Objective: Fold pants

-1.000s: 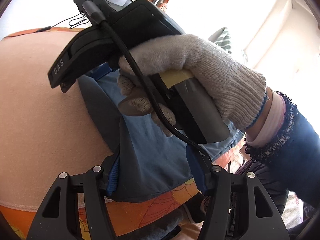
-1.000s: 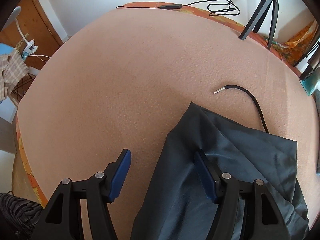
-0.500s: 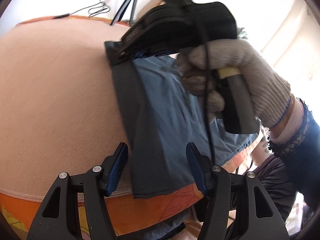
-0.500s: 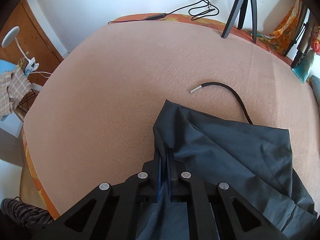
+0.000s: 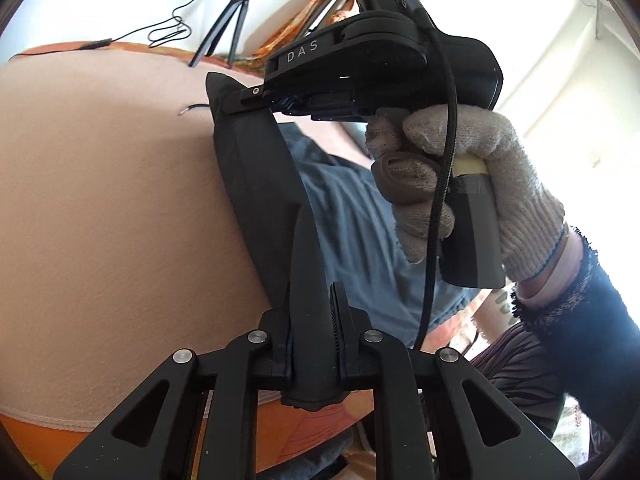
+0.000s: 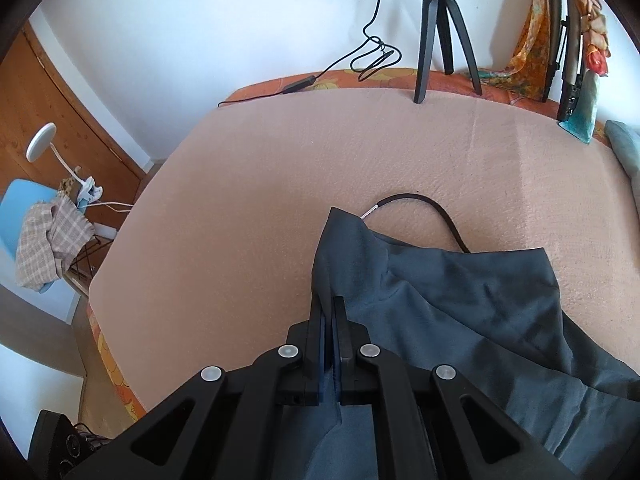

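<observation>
The dark slate-blue fabric pants [image 6: 460, 292] lay spread over the peach-coloured textured blanket [image 6: 260, 208] that covered the bed, their near part gathered toward the 2 grippers. The right gripper [image 6: 330, 320], a black two-finger tool with blue pads, was clenched on a fold of the pants, and the cloth rose from the blanket in a pointed peak just ahead of its fingertips. In the left wrist view that same gripper appeared from the side, carried by a hand in a white knitted glove [image 5: 480, 184], with the pants edge hanging taut below it.

The left gripper [image 5: 312, 304] was closing its jaws on a bunched dark ridge of the pants near the front edge of the bed, and the cloth filled the gap between its pads. A lighter blue stretch of the pants lay between the 2 grippers.

A thin black cord with a metal tip [image 6: 424, 208] curved on the blanket, touching the far edge of the pants. A black tripod [image 6: 436, 32] stood at the far side of the bed, beside a loose black cable [image 6: 360, 60].
</observation>
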{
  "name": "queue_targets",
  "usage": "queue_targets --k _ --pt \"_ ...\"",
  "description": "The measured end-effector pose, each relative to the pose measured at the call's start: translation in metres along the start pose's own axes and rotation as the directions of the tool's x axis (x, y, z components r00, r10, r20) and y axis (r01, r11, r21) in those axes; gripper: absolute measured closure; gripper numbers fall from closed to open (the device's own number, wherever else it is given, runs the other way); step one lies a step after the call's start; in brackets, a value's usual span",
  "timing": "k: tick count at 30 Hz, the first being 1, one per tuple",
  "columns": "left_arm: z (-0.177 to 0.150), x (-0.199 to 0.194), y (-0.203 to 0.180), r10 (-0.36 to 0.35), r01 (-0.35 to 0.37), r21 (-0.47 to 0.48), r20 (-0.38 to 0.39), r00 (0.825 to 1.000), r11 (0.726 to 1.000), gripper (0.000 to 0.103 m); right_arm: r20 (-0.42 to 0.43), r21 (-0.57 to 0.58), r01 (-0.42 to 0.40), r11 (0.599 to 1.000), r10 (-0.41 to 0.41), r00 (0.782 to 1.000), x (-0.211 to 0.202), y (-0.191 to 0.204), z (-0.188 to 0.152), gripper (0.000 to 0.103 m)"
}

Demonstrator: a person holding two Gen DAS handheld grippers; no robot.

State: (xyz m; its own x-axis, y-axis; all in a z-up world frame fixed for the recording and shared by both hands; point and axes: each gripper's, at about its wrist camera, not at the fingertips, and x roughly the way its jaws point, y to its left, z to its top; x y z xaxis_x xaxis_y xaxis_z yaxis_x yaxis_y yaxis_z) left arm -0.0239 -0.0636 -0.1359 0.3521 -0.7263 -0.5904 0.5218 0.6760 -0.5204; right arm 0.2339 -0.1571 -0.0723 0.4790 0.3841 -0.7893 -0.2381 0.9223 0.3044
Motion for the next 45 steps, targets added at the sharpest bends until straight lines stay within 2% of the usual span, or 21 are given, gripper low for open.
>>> queue_targets --k 12,20,34,45 --pt "0.031 0.017 -0.051 -0.153 0.151 0.099 0.013 0.988 0.984 0.091 0.157 0.093 -0.047 0.995 0.032 0.987 -0.081 -0.050 -0.006 0.103" --pt "0.045 0.042 -0.082 -0.237 0.238 0.151 -0.024 0.971 0.960 0.091 0.238 0.159 -0.038 0.987 -0.001 0.971 -0.132 -0.092 -0.020 0.103" --pt "0.061 0.097 -0.134 -0.325 0.342 0.205 -0.112 0.939 0.917 0.091 0.279 0.274 0.026 0.961 -0.106 0.954 -0.178 -0.165 -0.049 0.103" --pt "0.065 0.162 -0.172 -0.366 0.412 0.225 -0.220 0.904 0.883 0.091 0.260 0.386 0.077 0.919 -0.188 0.947 -0.202 -0.229 -0.093 0.103"
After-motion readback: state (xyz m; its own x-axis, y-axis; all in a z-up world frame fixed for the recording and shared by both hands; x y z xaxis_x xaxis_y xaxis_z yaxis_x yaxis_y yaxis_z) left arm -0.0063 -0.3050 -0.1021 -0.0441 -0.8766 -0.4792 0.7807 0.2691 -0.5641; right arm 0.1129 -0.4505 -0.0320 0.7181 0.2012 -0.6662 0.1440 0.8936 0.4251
